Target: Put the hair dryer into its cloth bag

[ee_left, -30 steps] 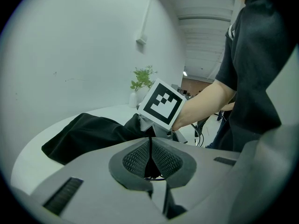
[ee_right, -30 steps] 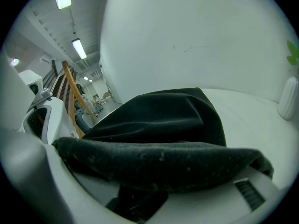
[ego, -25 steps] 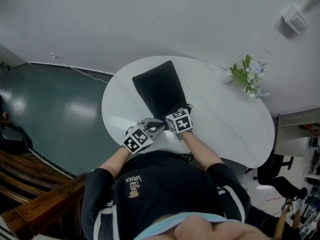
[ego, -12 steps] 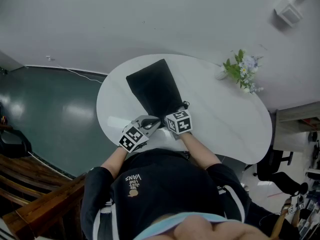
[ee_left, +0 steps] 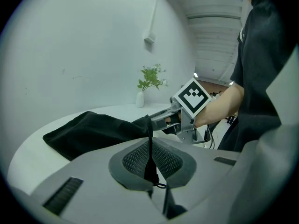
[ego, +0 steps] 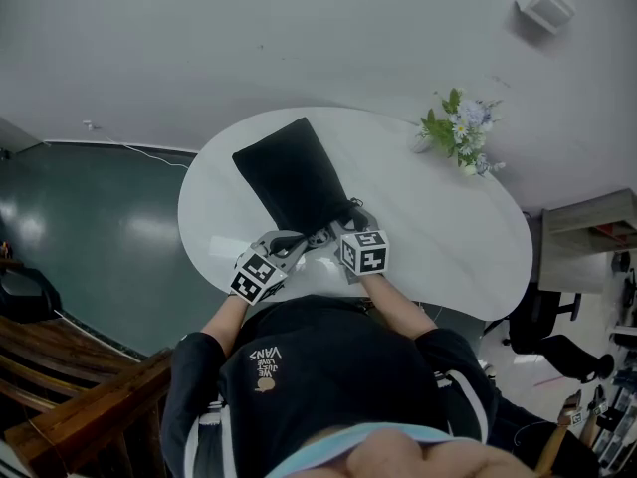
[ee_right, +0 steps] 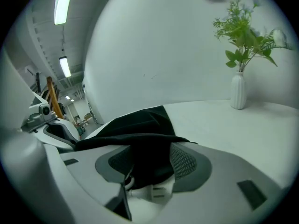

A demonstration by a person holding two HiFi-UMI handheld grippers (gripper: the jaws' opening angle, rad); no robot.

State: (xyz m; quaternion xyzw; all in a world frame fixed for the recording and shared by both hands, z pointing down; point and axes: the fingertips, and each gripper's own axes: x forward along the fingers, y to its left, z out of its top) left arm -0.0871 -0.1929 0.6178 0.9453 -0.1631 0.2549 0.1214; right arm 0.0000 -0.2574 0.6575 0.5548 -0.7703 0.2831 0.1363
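Note:
The black cloth bag lies on the round white table, its mouth toward me. My left gripper is shut on a thin fold of the bag's rim. My right gripper is shut on a thicker bunch of the rim, a little to the right of the left one. A white plug on its cord shows just under the right jaws. The hair dryer's body is hidden; I cannot tell how far it sits inside the bag. The right gripper shows in the left gripper view.
A white vase with green and pale flowers stands at the table's far right, also in the right gripper view as the vase. A black office chair is beyond the table's right edge. Teal floor lies to the left.
My right gripper has moved to the right, away from the left one, drawing the bag's mouth wider between them. The left gripper has hardly moved.

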